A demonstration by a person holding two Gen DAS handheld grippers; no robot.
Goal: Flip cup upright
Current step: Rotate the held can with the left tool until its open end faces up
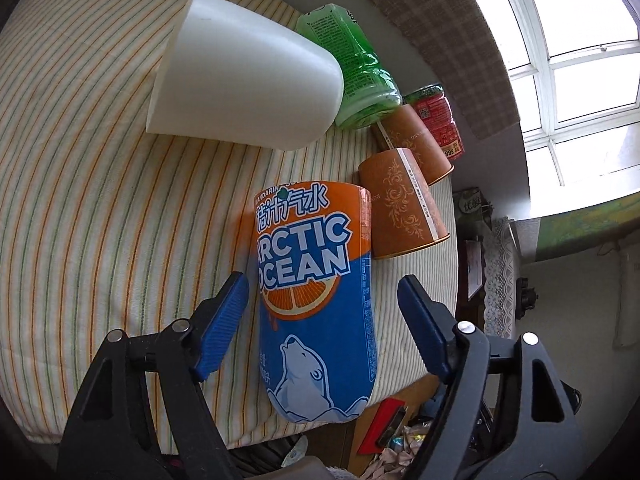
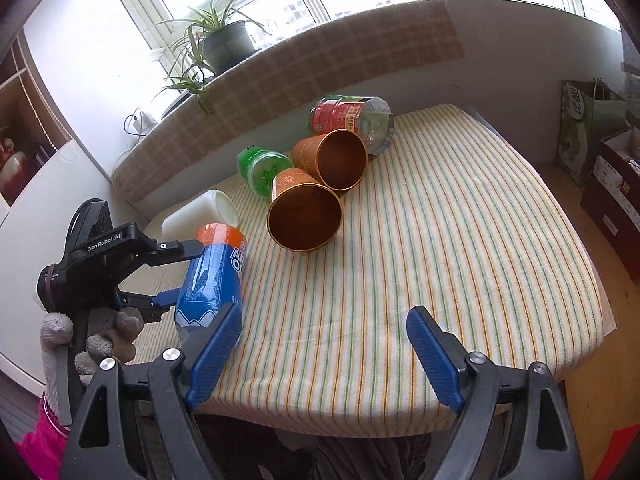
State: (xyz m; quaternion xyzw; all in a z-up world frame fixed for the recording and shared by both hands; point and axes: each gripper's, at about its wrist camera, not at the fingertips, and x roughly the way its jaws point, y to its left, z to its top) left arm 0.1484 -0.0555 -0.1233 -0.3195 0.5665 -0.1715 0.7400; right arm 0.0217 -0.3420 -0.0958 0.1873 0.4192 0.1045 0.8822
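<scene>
Straddling Arctic Ocean cup, left hand-held gripper spread wide, ungripped; right hand-held gripper wide, empty.

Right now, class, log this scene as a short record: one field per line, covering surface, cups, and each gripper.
surface: striped cloth on a table
cups on their sides: Arctic Ocean cup, white cup, two brown paper cups, green cup, red cup
cups upright: none
left gripper: open, fingers either side of the Arctic Ocean cup
right gripper: open, holding nothing
</scene>
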